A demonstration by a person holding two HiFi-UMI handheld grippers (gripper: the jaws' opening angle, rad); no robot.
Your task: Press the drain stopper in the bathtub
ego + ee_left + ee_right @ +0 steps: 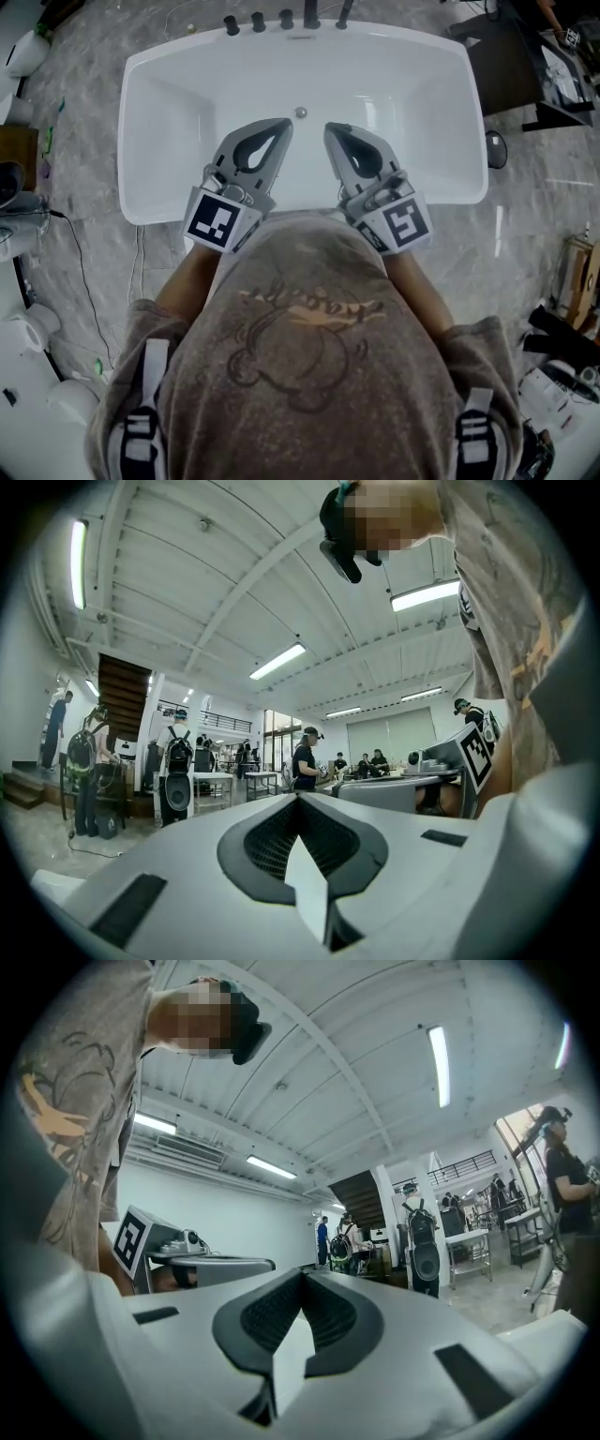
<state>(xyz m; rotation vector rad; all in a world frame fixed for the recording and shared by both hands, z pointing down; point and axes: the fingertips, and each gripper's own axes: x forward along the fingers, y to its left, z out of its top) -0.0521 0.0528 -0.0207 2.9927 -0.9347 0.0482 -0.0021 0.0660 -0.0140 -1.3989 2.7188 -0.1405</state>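
1. Left gripper (282,125): jaws shut tip to tip with nothing between them. It is held above the tub and points toward the far end.
2. Right gripper (330,128): jaws likewise pressed together and bare. It sits just beside the left one, and the two noses angle in toward each other with a narrow gap between them.
3. Stopper (301,112): a small round metal disc on the tub floor, midway across and toward the far half. In the head view it lies between the two tips and just beyond them, apart from both. How high the tips hang above it cannot be told.
4. Tub (141,183): white and rectangular with rounded corners, standing free on the floor. Contents seen: the stopper.
5. Taps (286,18): a row of dark fittings along the far rim.
6. Person: stands at the near rim in a grey-brown printed shirt (309,347), with both forearms reaching out over the edge.
7. Floor (84,103): grey with a marble pattern. A black cable (82,272) trails along the left side, and a dark table (511,56) stands at the far right.
8. Seen past the jaws in both gripper views: a white ribbed ceiling with strip lights (277,661), a dark staircase (122,682), people wearing backpacks (178,752), and work tables further back.
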